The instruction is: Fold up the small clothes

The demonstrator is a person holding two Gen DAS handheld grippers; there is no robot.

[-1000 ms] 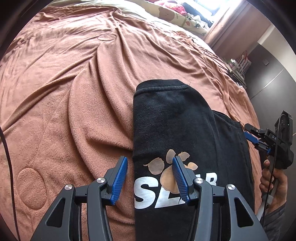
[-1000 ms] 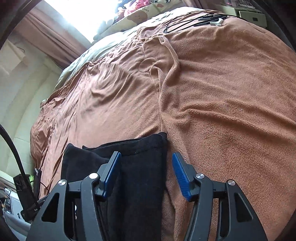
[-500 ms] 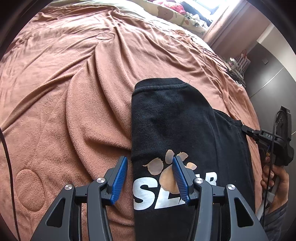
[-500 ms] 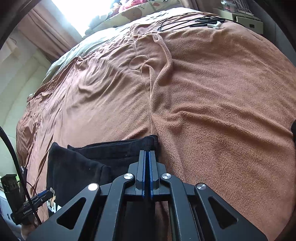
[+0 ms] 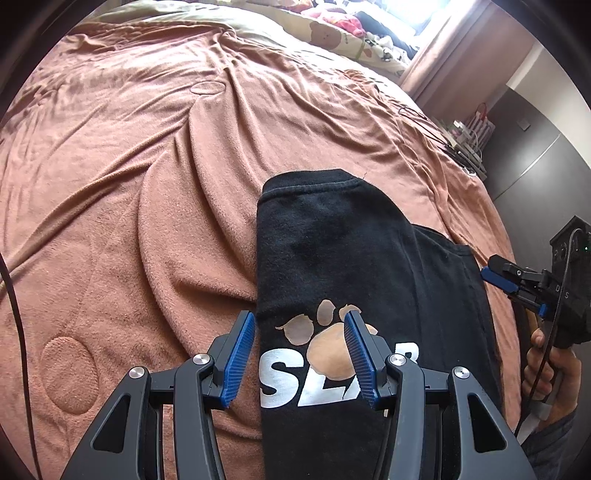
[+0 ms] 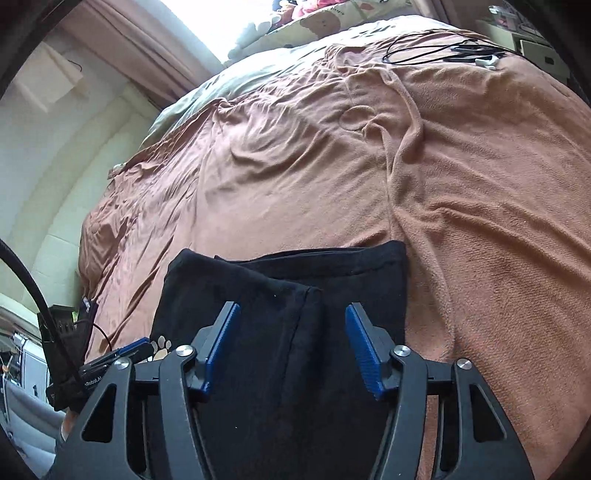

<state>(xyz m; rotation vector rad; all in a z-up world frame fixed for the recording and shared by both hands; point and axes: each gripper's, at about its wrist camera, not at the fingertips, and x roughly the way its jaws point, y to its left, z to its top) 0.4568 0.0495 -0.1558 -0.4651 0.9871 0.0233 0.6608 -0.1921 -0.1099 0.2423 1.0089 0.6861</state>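
A black T-shirt (image 5: 351,240) with a paw print and white letters lies folded lengthwise on the brown blanket (image 5: 147,184). My left gripper (image 5: 299,318) stands open just above the shirt's left folded edge, its pads either side of the print without pressing it. My right gripper (image 6: 291,310) hovers over the right half of the shirt (image 6: 332,273). Its jaws are opening, and the cloth lies under them, not pinched. In the left wrist view the right gripper (image 5: 498,271) shows at the shirt's right edge, held by a hand (image 5: 546,354). The left gripper (image 6: 136,347) appears low on the left in the right wrist view.
Black cables and a white earbud case (image 6: 487,61) lie on the bed's far right corner. Patterned pillows and soft toys (image 5: 343,29) sit at the head, under a bright window. A dark wardrobe (image 5: 535,155) stands past the bed's right edge.
The right gripper shut completely half a second ago and now stands open again. It has shifted left, further over the shirt. The left gripper and the shirt have stayed put.
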